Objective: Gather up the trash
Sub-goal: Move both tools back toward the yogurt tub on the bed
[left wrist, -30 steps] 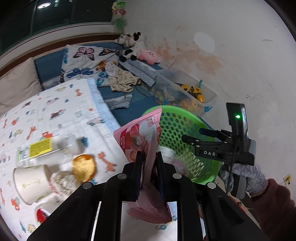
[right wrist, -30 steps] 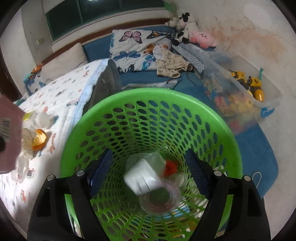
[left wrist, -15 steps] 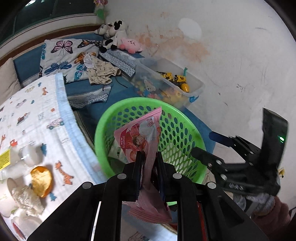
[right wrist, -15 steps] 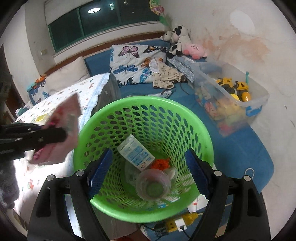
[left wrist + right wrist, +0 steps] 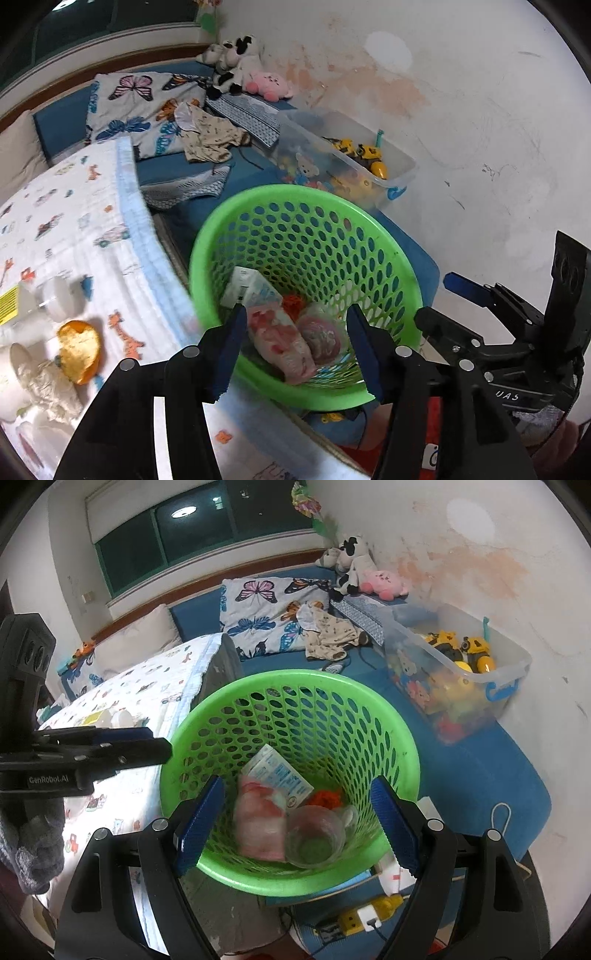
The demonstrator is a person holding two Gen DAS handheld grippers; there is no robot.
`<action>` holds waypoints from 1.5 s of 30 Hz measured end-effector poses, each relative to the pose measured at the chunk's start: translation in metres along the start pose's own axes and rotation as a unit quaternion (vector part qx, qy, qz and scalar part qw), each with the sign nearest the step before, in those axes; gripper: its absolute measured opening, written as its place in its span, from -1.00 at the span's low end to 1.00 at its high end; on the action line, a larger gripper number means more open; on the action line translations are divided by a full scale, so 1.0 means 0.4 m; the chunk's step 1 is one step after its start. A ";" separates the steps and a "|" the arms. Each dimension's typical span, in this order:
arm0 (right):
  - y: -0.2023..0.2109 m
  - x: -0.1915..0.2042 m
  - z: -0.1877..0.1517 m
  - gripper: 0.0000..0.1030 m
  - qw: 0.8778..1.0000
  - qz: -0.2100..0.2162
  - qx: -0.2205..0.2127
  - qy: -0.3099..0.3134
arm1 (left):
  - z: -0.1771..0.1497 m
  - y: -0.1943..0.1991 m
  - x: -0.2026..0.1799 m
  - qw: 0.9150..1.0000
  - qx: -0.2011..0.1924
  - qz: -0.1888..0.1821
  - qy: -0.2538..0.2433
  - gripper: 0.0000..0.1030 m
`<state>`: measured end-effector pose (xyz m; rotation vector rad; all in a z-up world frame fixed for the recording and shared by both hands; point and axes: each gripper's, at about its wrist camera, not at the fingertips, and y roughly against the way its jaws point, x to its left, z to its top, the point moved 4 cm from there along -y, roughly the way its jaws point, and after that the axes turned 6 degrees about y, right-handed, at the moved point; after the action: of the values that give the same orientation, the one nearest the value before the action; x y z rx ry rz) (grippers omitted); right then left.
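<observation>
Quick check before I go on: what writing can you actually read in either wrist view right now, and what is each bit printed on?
"GenRobot.AI": on the side of the left gripper, right wrist view.
"UAS", or possibly "DAS": on the body of the right gripper, left wrist view.
White carton in the green basket: blue print, too small to read.
Yellow label on the bed: blurred, unreadable.
Pink wrapper: no legible text.

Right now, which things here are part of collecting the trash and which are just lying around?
Part of the job:
green basket
pink wrapper
milk carton
plastic cup
orange peel
crumpled tissue

Just lying about:
toy bin
butterfly pillow
stuffed toys
</observation>
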<state>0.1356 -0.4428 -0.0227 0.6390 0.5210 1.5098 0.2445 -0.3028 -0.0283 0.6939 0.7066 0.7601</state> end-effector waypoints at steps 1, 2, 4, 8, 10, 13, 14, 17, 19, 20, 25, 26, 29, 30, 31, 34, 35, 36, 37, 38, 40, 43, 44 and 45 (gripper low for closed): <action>0.003 0.004 -0.001 0.57 1.000 0.000 -0.002 0.001 | -0.002 0.011 0.007 1.000 -0.003 0.003 0.003 0.06; 0.008 0.013 0.000 0.57 1.000 0.003 -0.004 0.002 | -0.005 0.026 0.017 1.000 -0.009 0.009 0.005 0.06; 0.015 0.026 -0.001 0.57 1.000 0.010 -0.007 0.002 | -0.010 0.052 0.031 1.000 -0.018 0.024 0.006 0.06; 0.028 0.070 0.002 0.58 1.000 0.022 -0.014 0.010 | -0.041 0.115 0.068 0.998 -0.035 0.057 0.008 0.06; 0.034 0.097 0.002 0.58 0.999 0.030 -0.016 0.015 | -0.060 0.147 0.093 0.996 -0.047 0.075 0.011 0.07; 0.037 0.132 0.005 0.59 0.999 0.040 -0.019 0.023 | -0.083 0.189 0.134 0.993 -0.059 0.096 0.022 0.12; 0.036 0.145 0.005 0.59 0.999 0.043 -0.019 0.025 | -0.094 0.205 0.154 0.992 -0.062 0.104 0.028 0.12; 0.033 0.175 0.005 0.59 0.998 0.052 -0.017 0.031 | -0.121 0.239 0.204 0.989 -0.071 0.126 0.040 0.18; 0.032 0.199 0.004 0.59 0.998 0.057 -0.018 0.037 | -0.144 0.264 0.239 0.985 -0.078 0.146 0.042 0.28; 0.030 0.213 0.004 0.60 0.997 0.061 -0.017 0.040 | -0.161 0.280 0.263 0.983 -0.082 0.156 0.045 0.30; 0.016 0.269 -0.001 0.61 0.996 0.076 -0.011 0.050 | -0.223 0.325 0.361 0.978 -0.086 0.175 0.067 0.49; 0.014 0.280 -0.002 0.61 0.995 0.079 -0.009 0.052 | -0.236 0.332 0.385 0.978 -0.084 0.174 0.076 0.50; 0.003 0.316 -0.003 0.61 0.994 0.088 -0.005 0.064 | -0.267 0.341 0.429 0.978 -0.079 0.173 0.082 0.60; -0.001 0.330 -0.003 0.62 0.994 0.091 -0.004 0.067 | -0.273 0.340 0.440 0.978 -0.076 0.177 0.082 0.63; -0.004 0.341 -0.002 0.62 0.993 0.094 -0.003 0.071 | -0.280 0.339 0.456 0.978 -0.073 0.178 0.082 0.67; -0.014 0.364 -0.002 0.62 0.992 0.099 0.000 0.077 | -0.293 0.325 0.478 0.979 -0.060 0.175 0.080 0.73; -0.018 0.372 -0.001 0.62 0.992 0.102 0.002 0.078 | -0.298 0.322 0.485 0.979 -0.058 0.178 0.078 0.73; -0.021 0.376 -0.002 0.62 0.992 0.103 0.003 0.079 | -0.300 0.318 0.493 0.979 -0.057 0.181 0.078 0.74; -0.025 0.382 -0.002 0.62 0.991 0.104 0.004 0.080 | -0.301 0.313 0.501 0.978 -0.055 0.182 0.080 0.74; -0.028 0.387 -0.002 0.62 0.991 0.105 0.006 0.081 | -0.303 0.309 0.509 0.979 -0.053 0.178 0.085 0.75; -0.038 0.398 -0.003 0.62 0.991 0.107 0.011 0.084 | -0.306 0.299 0.519 0.980 -0.049 0.167 0.091 0.78; -0.048 0.411 -0.005 0.62 0.990 0.110 0.016 0.088 | -0.307 0.285 0.521 0.982 -0.044 0.163 0.085 0.78; -0.052 0.415 -0.006 0.62 0.990 0.110 0.018 0.089 | -0.307 0.280 0.521 0.982 -0.042 0.164 0.082 0.78; -0.057 0.419 -0.008 0.62 0.990 0.111 0.020 0.090 | -0.308 0.278 0.518 0.983 -0.041 0.163 0.080 0.79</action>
<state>0.1520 -0.2743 -0.0278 0.6101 0.6348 1.7825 0.2190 -0.0432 -0.0770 0.6869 0.7115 1.1487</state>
